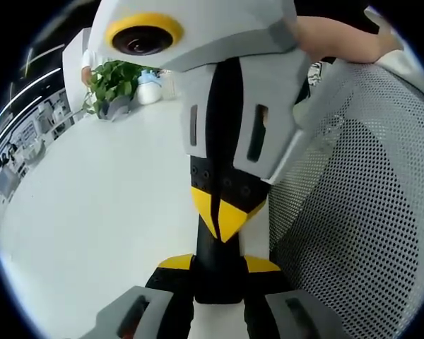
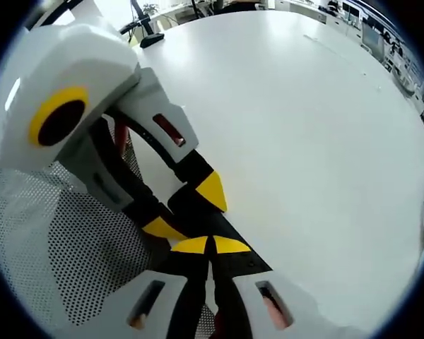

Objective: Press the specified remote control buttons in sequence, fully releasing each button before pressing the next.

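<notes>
- the remote control (image 1: 219, 282) is a narrow, plain black slab, standing straight up the middle of my left gripper view between that gripper's own two jaws.
- i can see only a dark, matte side of it; no buttons or markings are legible from either camera.
- the left gripper (image 1: 219, 263) is clamped on the remote, one yellow pad against each long side of it.
- the right gripper (image 1: 222, 219) comes down from the top of the left gripper view, its jaws pressed together into a single yellow point that touches the far end of the remote.
- in the right gripper view the right gripper (image 2: 212, 246) shows the same: both yellow tips are together with no gap, nothing between them, and they rest on the black slab (image 2: 233, 229).
- there the left gripper (image 2: 186, 209) reaches in from the left, its yellow pads spread on either side of the remote.
- the remote is held just above a white table (image 2: 304, 141), close to its near edge.
- a grey mesh chair back (image 1: 360, 212) sits right beside the grippers.
- a person's arm (image 1: 339, 35) lies across the top of the chair.
- a green potted plant (image 1: 113, 81) stands at the far side of the table, well apart from the remote.
</notes>
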